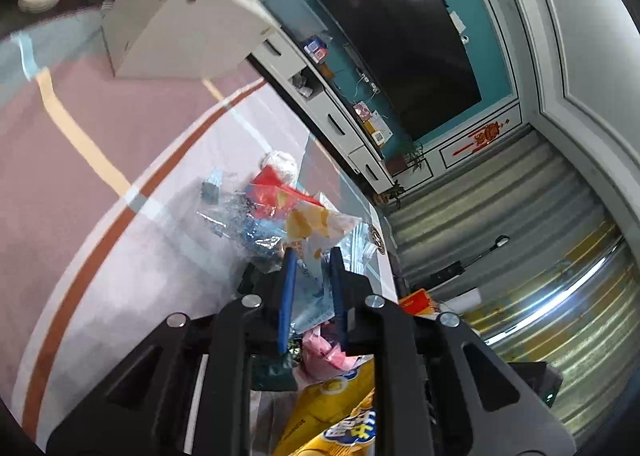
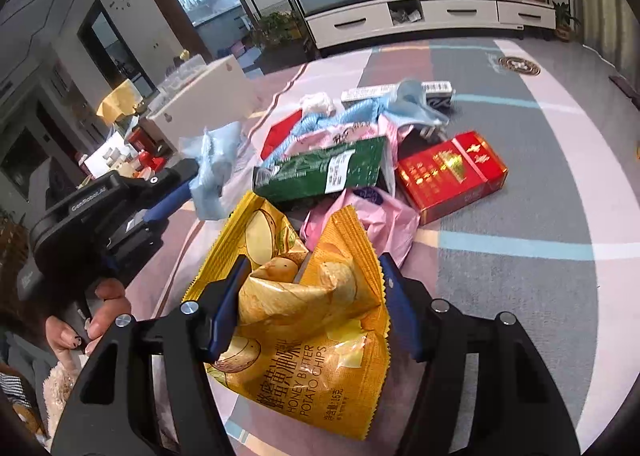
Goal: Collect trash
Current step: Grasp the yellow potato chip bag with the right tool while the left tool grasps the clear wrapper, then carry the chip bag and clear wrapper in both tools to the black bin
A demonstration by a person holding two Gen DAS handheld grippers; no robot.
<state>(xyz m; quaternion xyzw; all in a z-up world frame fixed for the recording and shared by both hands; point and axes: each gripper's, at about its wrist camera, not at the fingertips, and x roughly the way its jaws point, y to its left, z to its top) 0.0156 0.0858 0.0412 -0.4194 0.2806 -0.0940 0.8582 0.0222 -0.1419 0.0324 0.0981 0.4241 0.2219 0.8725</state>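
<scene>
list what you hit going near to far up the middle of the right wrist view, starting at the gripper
right gripper, shut on the yellow chip bag → pink plastic bag → green packet → light blue wrappers → white tv cabinet against the far wall.

Right gripper (image 2: 310, 298): blue fingers (image 2: 228, 304) pressing on both sides of a yellow potato chip bag (image 2: 304, 336), crumpling it. Left gripper (image 2: 208, 175): reaching in from the left, its jaws pinching a pale blue wrapper (image 2: 214, 171); a hand (image 2: 86, 320) gripping its handle. Trash pile lying on a striped rug (image 2: 520, 195): green packet (image 2: 320, 169), red cigarette carton (image 2: 452, 171), pink plastic bag (image 2: 376, 219), white crumpled tissue (image 2: 318, 101), light blue cloth (image 2: 416, 103). White box (image 2: 208, 99) sitting behind the pile at left; TV cabinet (image 2: 432, 15) standing at the back.
</scene>
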